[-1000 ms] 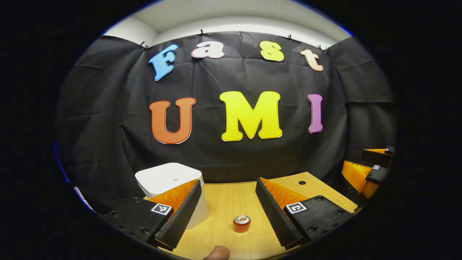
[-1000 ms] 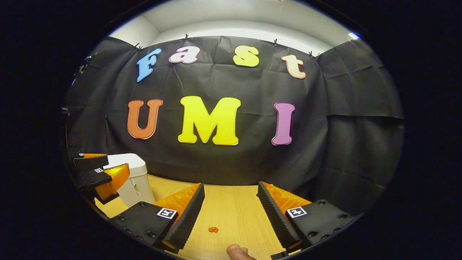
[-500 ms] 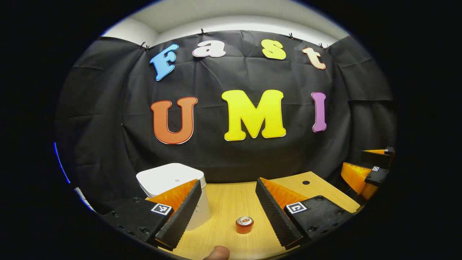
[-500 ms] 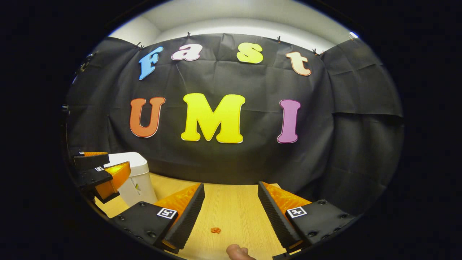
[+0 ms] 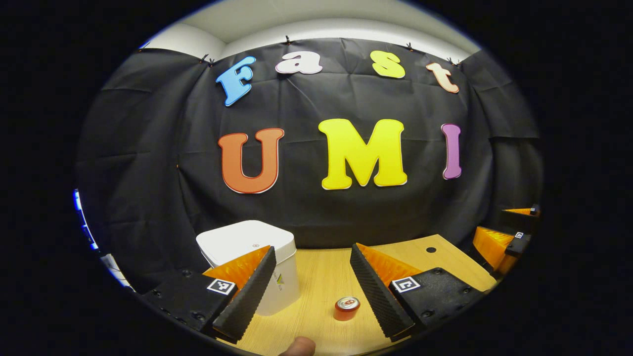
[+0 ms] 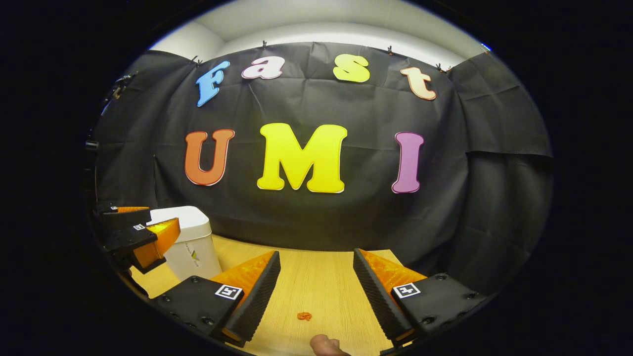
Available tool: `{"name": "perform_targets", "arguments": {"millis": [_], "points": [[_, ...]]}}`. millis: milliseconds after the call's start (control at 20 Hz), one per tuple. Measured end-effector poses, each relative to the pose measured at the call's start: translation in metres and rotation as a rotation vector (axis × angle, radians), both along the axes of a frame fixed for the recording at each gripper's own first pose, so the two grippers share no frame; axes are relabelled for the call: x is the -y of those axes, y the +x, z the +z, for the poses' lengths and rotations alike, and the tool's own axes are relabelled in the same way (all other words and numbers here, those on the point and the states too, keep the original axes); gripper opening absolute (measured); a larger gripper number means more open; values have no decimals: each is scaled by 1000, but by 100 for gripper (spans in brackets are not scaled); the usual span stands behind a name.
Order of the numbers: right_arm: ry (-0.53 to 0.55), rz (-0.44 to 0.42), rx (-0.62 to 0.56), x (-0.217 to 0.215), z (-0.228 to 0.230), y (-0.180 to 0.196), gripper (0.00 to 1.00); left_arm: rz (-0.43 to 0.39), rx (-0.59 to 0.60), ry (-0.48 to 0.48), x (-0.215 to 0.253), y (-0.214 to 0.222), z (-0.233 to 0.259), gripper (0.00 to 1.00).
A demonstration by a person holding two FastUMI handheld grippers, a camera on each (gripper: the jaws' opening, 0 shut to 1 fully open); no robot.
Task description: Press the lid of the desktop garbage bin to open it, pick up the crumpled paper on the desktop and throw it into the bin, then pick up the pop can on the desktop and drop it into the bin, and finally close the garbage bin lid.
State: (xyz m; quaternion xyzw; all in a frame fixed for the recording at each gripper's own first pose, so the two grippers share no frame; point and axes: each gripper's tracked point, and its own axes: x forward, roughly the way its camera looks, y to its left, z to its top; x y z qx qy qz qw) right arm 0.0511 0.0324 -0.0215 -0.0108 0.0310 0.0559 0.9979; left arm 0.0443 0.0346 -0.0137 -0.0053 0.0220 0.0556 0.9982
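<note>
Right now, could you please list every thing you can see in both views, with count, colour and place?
garbage bin: one, white, lid closed, standing on the desk in front of the booth wall, partly behind the left gripper's finger
pop can: one, red with a silver top, upright on the desk between the left gripper's fingers
crumpled paper: one small piece, orange, lying on the desk between the right gripper's fingers
desk: one, light wood, with a small dark hole in it
booth wall: black cloth behind the desk
left gripper: one, open, above the desk, holding nothing
right gripper: one, open, above the desk, holding nothing
fingertip: one at the bottom edge of each view
</note>
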Motion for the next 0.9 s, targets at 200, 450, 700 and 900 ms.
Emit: {"name": "perform_targets", "arguments": {"millis": [200, 450, 700, 900], "points": [[-8, -1, -18, -3, -3, 6, 94, 91, 3, 12, -34, 18, 2, 99], [-30, 5, -37, -7, -8, 12, 94, 167, 29, 26, -67, 41, 10, 98], [-49, 17, -59, -15, -15, 16, 94, 191, 12, 54, -85, 69, 7, 95], [-62, 19, -89, -16, -23, 21, 94, 209, -2, 49, -92, 91, 3, 78]]}}
